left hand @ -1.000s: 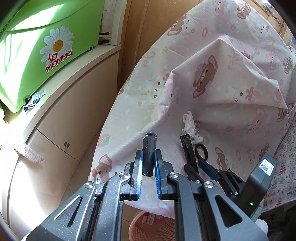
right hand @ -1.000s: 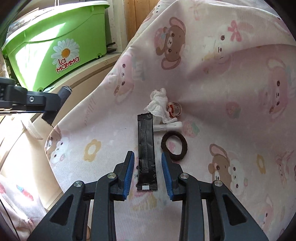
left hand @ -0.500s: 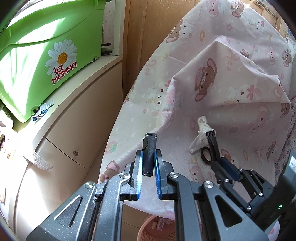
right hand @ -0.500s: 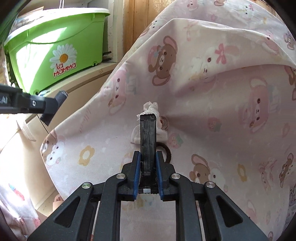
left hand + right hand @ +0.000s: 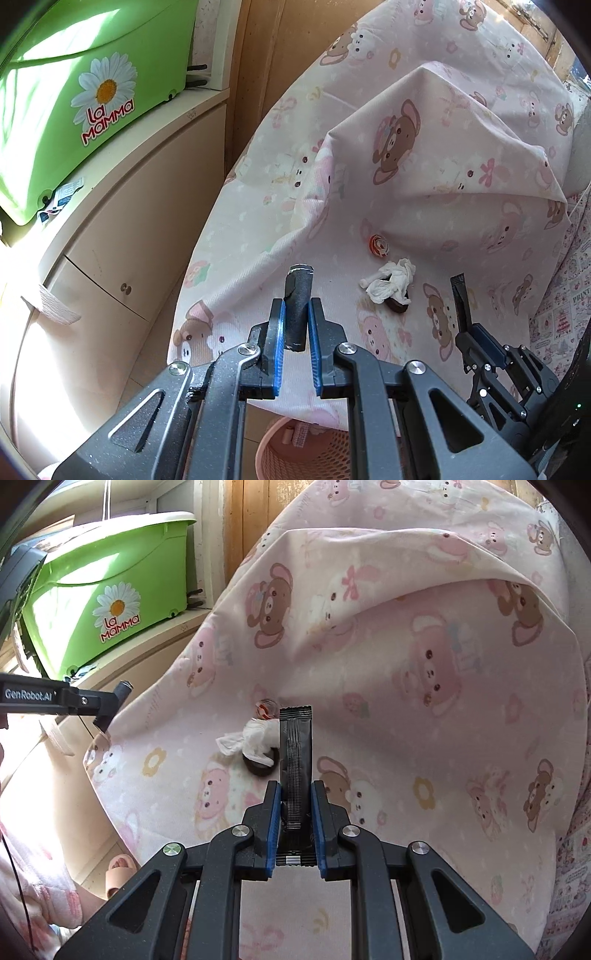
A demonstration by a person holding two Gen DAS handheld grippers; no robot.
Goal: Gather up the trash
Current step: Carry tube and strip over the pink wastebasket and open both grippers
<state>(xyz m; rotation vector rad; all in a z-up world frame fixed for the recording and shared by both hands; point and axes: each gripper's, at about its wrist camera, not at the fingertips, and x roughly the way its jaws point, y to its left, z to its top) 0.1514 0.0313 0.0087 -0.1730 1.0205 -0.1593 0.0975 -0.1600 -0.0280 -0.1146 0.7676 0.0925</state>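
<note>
While the left claw stands nearly closed, its blue pads clamp a short dark grey rolled wrapper that sticks up between them, held above the edge of the pink bear-print bed sheet. The right claw has just been closing; its blue pads now press on both sides of a long flat black ribbed sachet, which stands upright, clear of the sheet. In the left wrist view that sachet shows at the right, in front of the sheet. Left on the sheet are a crumpled white tissue, a dark brown hair tie partly under it, and a small red-and-white round wrapper just beyond. A pink perforated plastic basket sits below the sheet's edge, under the left claw, with small items inside. A green plastic tub with a daisy label rests on a cream cabinet to the left. A person's foot in a pink slipper shows on the floor.
</note>
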